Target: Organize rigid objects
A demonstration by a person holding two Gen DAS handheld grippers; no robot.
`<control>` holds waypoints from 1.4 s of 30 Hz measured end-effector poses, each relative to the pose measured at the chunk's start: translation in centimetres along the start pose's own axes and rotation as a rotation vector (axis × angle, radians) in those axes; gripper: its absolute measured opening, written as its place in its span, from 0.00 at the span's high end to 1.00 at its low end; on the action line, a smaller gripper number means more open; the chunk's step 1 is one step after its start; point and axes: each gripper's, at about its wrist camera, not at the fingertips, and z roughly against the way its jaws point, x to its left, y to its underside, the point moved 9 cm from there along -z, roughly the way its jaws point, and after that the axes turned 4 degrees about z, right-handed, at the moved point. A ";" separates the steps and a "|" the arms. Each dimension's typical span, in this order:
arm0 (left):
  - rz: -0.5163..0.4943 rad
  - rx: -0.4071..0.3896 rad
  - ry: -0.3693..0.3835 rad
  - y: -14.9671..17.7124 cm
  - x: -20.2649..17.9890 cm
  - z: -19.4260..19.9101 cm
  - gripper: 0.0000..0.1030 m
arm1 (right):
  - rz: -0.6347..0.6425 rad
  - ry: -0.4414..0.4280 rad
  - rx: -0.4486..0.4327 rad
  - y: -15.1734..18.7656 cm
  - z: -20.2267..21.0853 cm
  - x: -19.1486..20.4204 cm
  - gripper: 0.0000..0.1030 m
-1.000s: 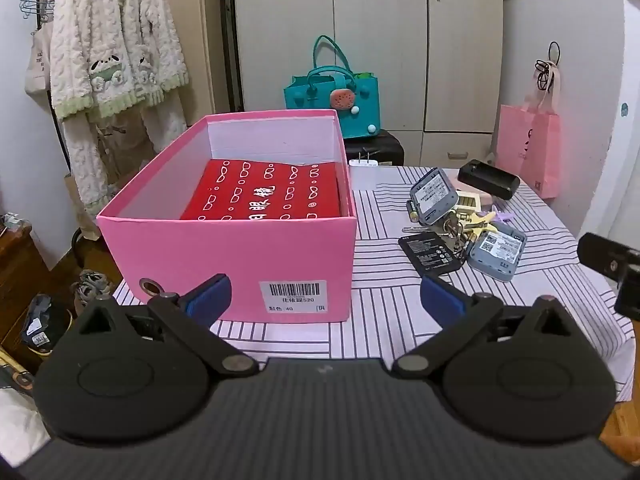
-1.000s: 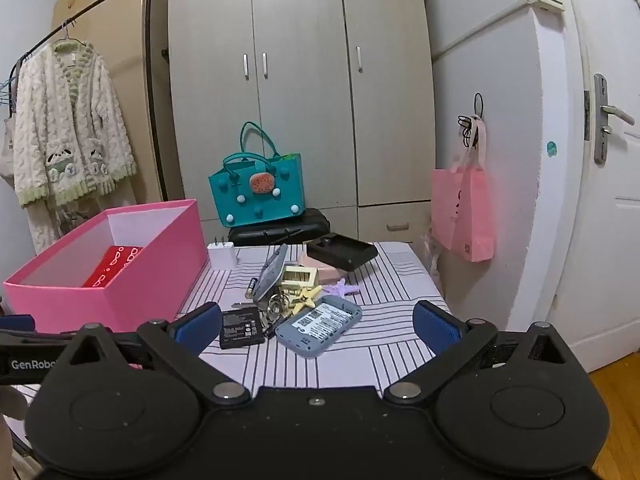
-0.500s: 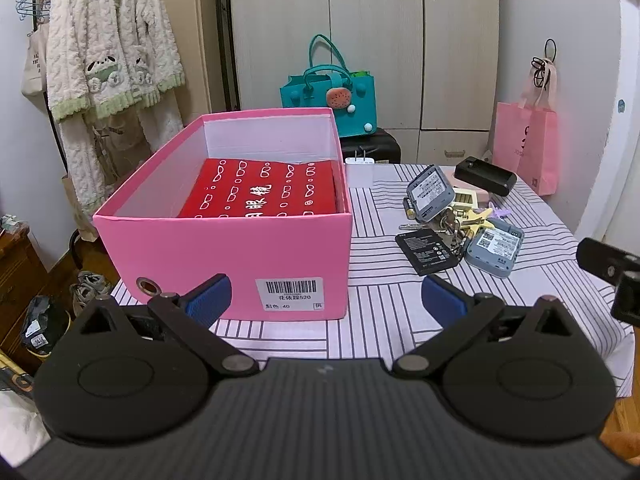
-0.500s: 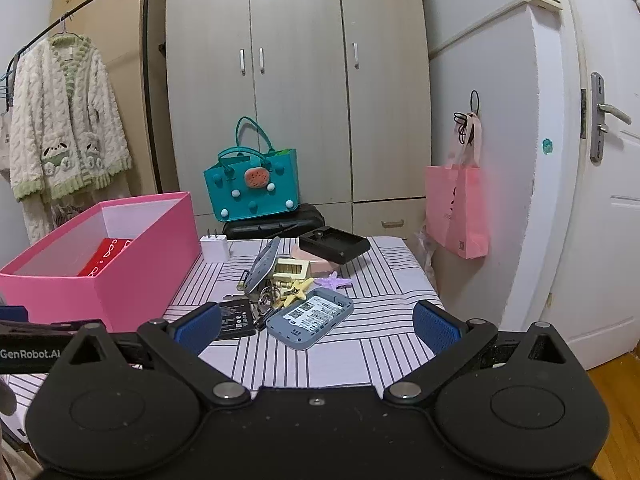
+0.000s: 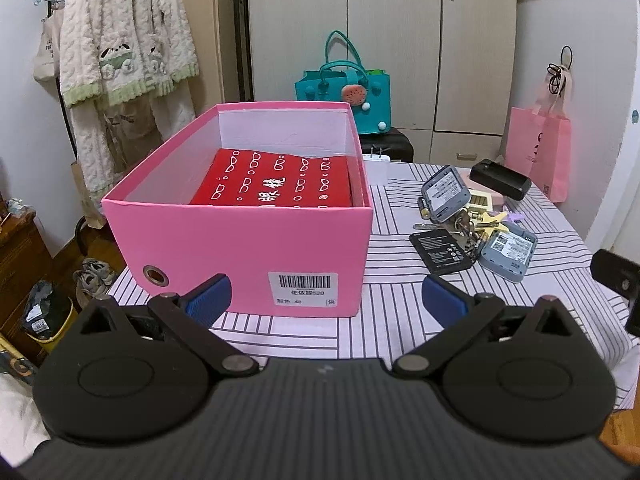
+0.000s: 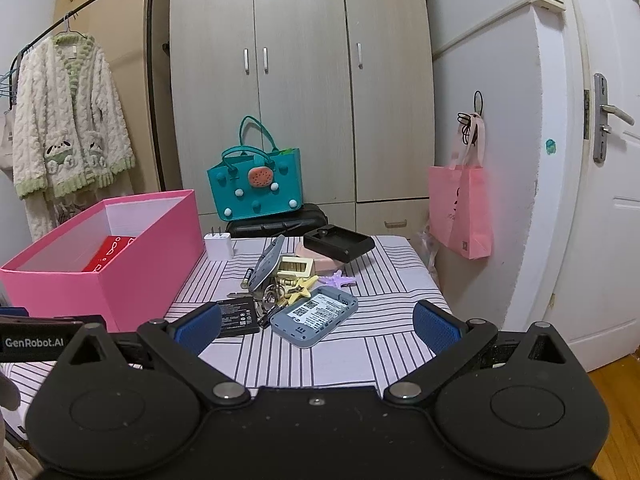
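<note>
A pink box [image 5: 240, 236] [image 6: 108, 276] stands on the left of the striped table, with a red packet [image 5: 276, 184] lying inside. To its right lies a heap of small items: a grey-blue router [image 6: 314, 316] [image 5: 507, 254], a black battery [image 6: 236, 316] [image 5: 442, 250], a second grey device [image 5: 444, 194] propped up, keys [image 6: 272, 296], a black tray [image 6: 338, 243] and a white charger [image 6: 219, 245]. My left gripper [image 5: 326, 304] is open in front of the box. My right gripper [image 6: 316, 326] is open, just short of the router. Neither holds anything.
A teal bag [image 6: 256, 188] sits on a black case behind the table, before beige wardrobes. A pink bag [image 6: 460, 208] hangs on the wall at right, near a white door [image 6: 600, 200]. A fluffy cardigan [image 5: 124, 40] hangs on a rack at left.
Both grippers have drawn back and risen a little, so the box and the heap sit lower and smaller in view. Both stay open; nothing on the table has moved.
</note>
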 end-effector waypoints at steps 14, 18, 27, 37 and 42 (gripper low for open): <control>-0.007 -0.048 0.001 0.3 -0.1 0.2 0.00 | -0.006 0.008 -0.004 0.3 -0.3 -0.3 0.00; -0.006 -0.055 0.003 0.3 -0.1 0.2 0.00 | -0.007 0.009 -0.009 0.3 -0.4 -0.4 0.00; 0.008 -0.099 -0.012 0.3 0.0 0.7 0.00 | -0.021 -0.002 -0.020 1.0 -0.9 -0.2 0.00; 0.000 -0.092 -0.007 0.8 0.0 0.6 0.00 | -0.039 -0.020 0.005 2.2 -1.7 0.1 0.00; -0.001 -0.091 -0.008 0.8 0.0 0.6 0.00 | -0.031 -0.016 0.003 2.3 -1.6 0.2 0.00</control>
